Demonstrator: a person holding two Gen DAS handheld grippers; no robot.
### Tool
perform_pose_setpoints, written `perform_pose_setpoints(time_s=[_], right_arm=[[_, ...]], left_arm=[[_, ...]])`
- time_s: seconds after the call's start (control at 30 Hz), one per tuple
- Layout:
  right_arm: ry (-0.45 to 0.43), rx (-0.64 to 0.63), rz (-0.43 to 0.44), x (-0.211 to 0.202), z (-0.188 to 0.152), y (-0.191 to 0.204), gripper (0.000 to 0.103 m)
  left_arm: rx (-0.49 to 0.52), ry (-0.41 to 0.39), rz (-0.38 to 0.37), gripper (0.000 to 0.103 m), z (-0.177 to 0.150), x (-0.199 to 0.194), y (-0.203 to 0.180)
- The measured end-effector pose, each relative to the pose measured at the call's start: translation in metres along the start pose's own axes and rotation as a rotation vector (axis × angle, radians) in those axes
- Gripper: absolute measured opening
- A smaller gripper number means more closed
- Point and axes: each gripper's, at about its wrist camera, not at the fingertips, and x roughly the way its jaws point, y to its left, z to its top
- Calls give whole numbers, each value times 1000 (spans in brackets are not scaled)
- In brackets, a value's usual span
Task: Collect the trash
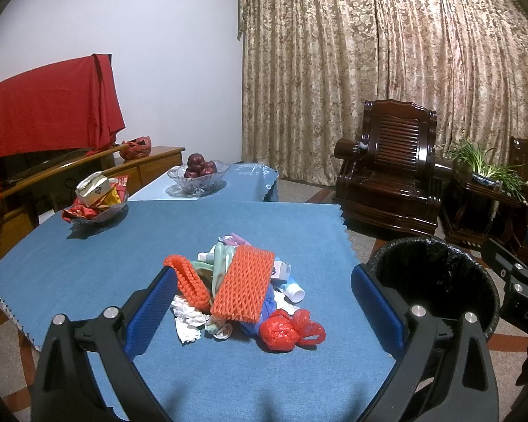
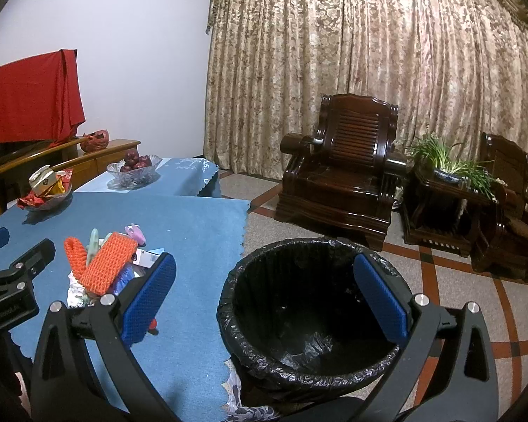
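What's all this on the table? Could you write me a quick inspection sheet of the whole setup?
Surface: table under a blue cloth.
Job's things: trash pile with orange foam nets, a knotted red bag, crumpled paper; bin with black liner, looks empty, beside the table.
Clutter: snack bowl, fruit bowl.
Grippers: left gripper open around the pile; right gripper open over the bin.
Cables: nothing seen.
Surroundings: curtain, wooden armchair, potted plant.
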Motion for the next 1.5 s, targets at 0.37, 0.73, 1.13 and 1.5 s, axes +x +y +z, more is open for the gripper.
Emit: perform_pose_setpoints(time_s=[0.37,0.73,1.13,1.5], right_arm=[[-1,0,0,0,0,0,98],[-2,2,1,1,-1,0,98],[0,-9,25,20,2,29,98],[40,-35,135,53,-9,67,98]], left_arm=[[-2,0,-1,97,0,0,0],[-2,1,0,97,0,0,0],[-13,8,7,97,-2,5,10],[-4,47,102,97,-18,32,56]])
